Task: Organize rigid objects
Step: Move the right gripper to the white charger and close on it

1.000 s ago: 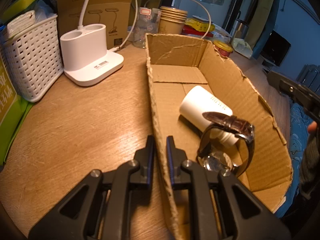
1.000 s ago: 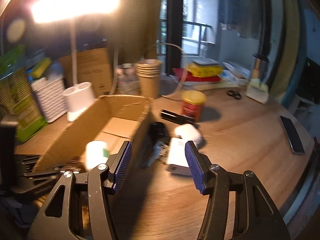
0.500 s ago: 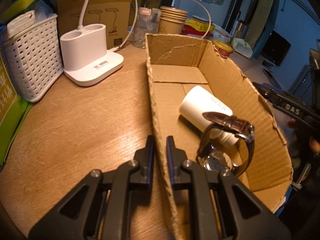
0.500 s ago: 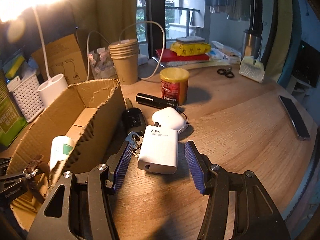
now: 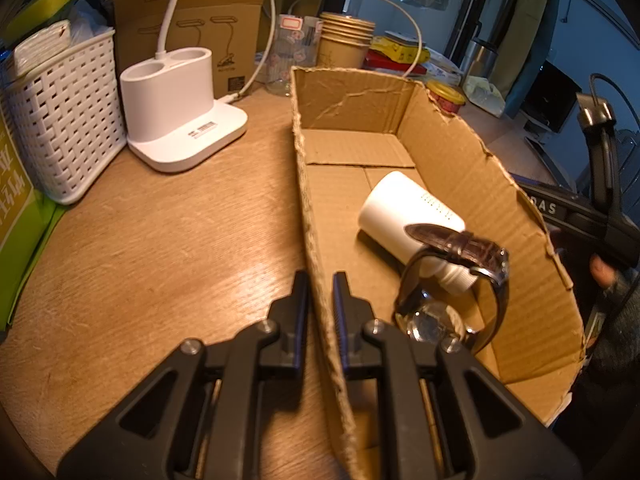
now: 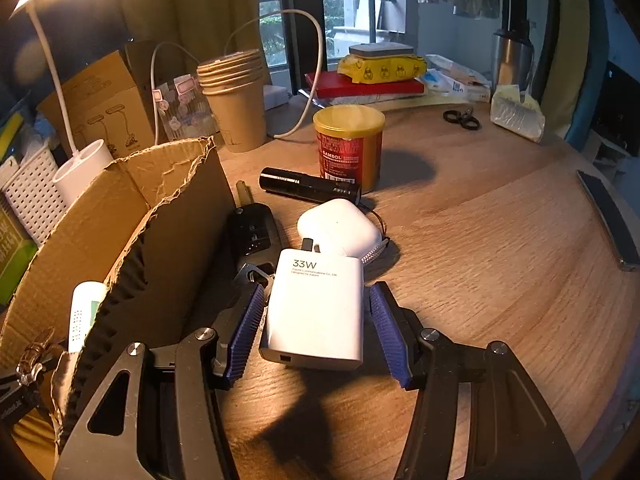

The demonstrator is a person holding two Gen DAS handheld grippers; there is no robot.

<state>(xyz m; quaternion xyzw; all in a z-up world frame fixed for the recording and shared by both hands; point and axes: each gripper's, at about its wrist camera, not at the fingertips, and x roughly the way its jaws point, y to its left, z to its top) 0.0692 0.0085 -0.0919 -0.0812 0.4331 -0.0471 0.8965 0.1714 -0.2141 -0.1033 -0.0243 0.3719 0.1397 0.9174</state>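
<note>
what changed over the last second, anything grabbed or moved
The right gripper came down and in toward the white charger, which now sits between its open jaws, not yet gripped. Nothing was taken or let go. The left gripper stayed shut on the cardboard box wall, and the watch and white bottle inside did not move.

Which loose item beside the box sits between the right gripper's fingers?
The white 33W charger. It lies between the blue fingers; the earbud case, car key and black flashlight lie beyond.
</note>
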